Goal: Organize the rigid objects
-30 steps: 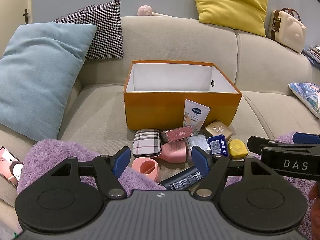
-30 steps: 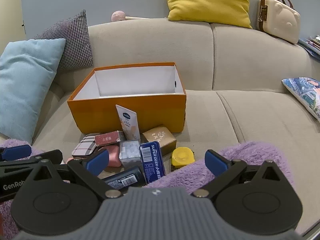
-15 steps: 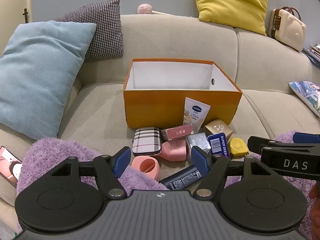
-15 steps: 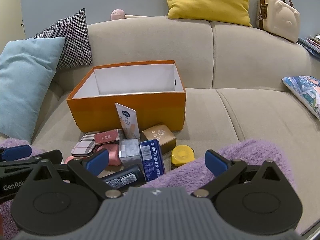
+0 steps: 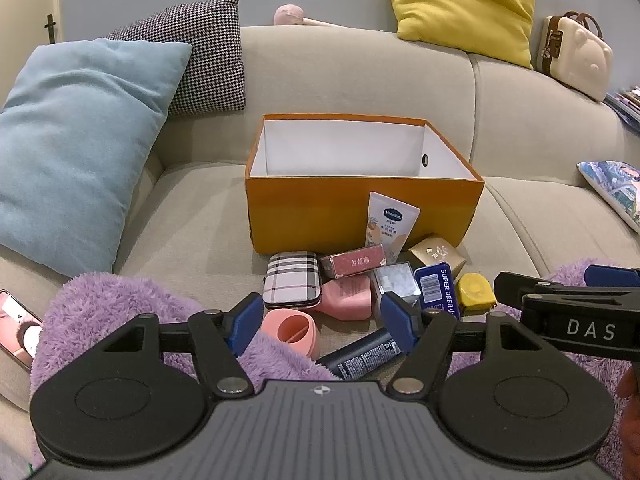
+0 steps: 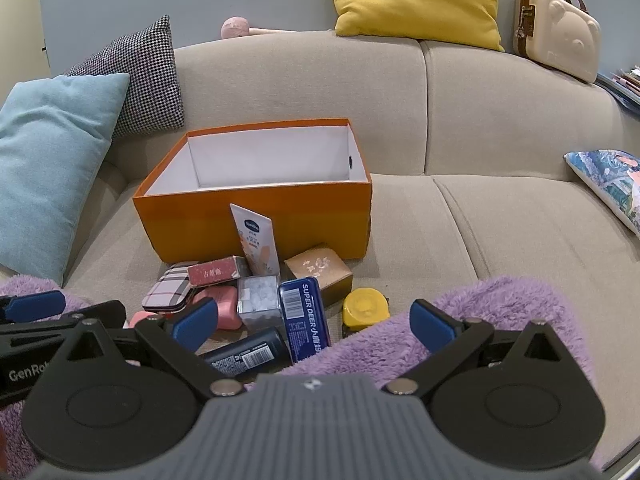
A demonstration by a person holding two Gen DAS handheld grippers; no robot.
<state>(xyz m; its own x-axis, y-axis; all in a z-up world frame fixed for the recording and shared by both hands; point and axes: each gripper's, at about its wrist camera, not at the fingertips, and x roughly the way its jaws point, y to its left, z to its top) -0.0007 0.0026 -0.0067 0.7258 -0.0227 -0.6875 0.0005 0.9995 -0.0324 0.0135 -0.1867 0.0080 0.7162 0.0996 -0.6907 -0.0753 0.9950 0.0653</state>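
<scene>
While both grippers, left (image 5: 318, 318) and right (image 6: 314, 322), hang open and empty, better take one top item, then fill the box (image 5: 360, 204).

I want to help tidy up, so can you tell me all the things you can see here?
box: 1, orange outside and white inside, open, on the sofa seat
tube: 1, white, leaning on the box front
plaid case: 1, white, black and red, before the box
small boxes: red, gold, silvery
tin: 1, blue
tape measure: 1, yellow
pink things: 2, bottle, round piece
dark bottle: 1, lying down
cushions: blue, checked, yellow
blanket: purple, fluffy
little suitcase: cream, on the sofa back
left hand-held gripper: open, empty
right hand-held gripper: open, empty
</scene>
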